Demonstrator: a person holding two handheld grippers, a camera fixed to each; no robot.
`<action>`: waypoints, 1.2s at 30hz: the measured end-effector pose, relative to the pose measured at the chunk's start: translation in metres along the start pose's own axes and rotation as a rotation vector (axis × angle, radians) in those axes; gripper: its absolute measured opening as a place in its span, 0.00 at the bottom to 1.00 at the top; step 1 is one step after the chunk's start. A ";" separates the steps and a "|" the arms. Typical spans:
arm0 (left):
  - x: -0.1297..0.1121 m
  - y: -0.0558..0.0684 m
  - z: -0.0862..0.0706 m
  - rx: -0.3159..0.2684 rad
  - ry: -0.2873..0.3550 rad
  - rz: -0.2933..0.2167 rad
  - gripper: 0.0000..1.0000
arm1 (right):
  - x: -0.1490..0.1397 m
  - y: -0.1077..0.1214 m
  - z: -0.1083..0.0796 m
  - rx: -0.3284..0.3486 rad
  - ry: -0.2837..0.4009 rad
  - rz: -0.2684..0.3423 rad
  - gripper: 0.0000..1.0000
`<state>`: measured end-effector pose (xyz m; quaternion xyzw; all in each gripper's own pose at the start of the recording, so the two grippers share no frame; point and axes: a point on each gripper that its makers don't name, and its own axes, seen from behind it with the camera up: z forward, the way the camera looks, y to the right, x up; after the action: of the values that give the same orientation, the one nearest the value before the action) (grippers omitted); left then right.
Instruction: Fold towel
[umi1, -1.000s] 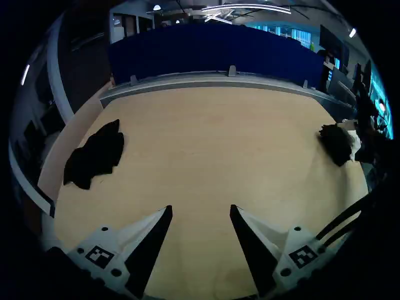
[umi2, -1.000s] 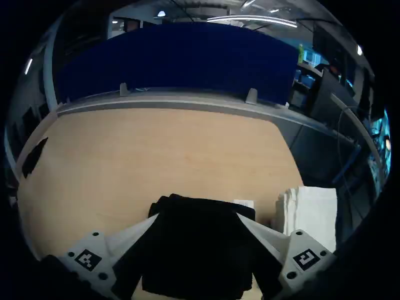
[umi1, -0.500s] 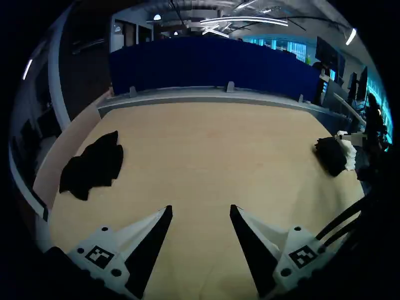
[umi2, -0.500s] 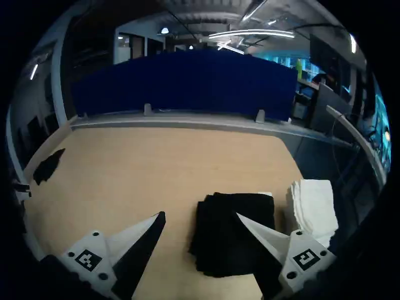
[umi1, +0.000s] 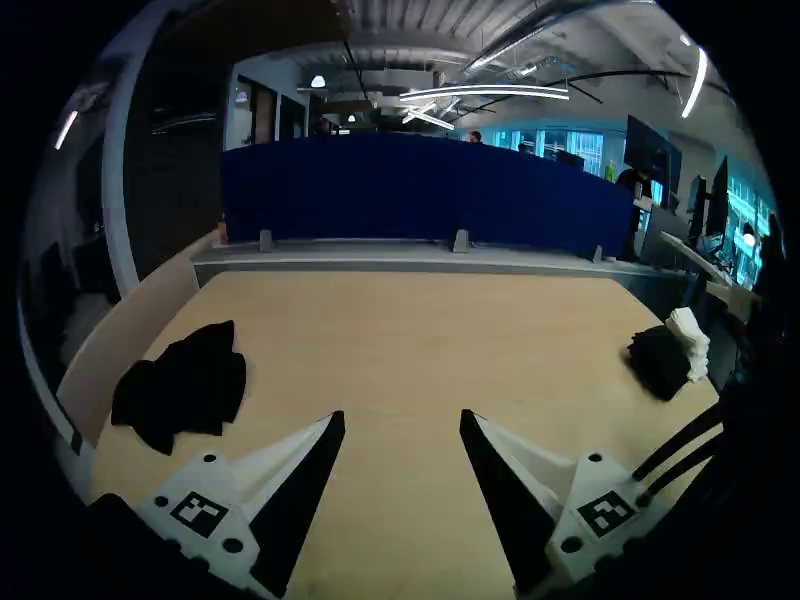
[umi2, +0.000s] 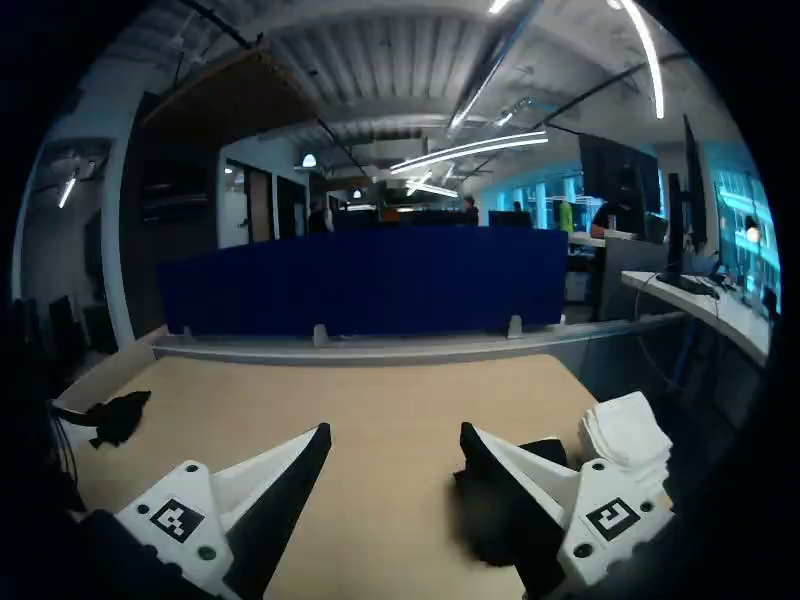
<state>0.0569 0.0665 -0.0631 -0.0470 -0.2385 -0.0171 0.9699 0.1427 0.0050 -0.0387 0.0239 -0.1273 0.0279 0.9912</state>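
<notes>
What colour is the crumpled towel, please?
Black; the towel shows best in the left gripper view.

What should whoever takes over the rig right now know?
Left hand-held gripper: open, empty, over the table.
Right hand-held gripper: open, empty.
Folded black towel lies at the table's right end, beside a white towel stack. Crumpled black towel lies at the left end.
Done: one black towel folded and set down.
Left: probably fetch the crumpled one and fold it.

White claws (umi1: 401, 413), black-lined, square-code markers (umi1: 197, 512)
</notes>
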 end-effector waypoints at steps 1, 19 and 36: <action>0.005 -0.001 0.002 -0.001 0.019 -0.004 0.85 | 0.003 -0.003 -0.002 -0.007 0.017 0.009 1.00; 0.066 -0.034 0.019 0.031 0.294 -0.067 0.85 | 0.023 -0.056 -0.010 -0.021 0.074 0.045 1.00; 0.065 -0.041 0.028 0.104 0.480 0.104 0.85 | 0.020 -0.068 0.020 -0.016 0.018 -0.061 1.00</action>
<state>0.0992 0.0279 -0.0052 -0.0038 0.0008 0.0347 0.9994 0.1614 -0.0625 -0.0174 0.0197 -0.1179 -0.0030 0.9928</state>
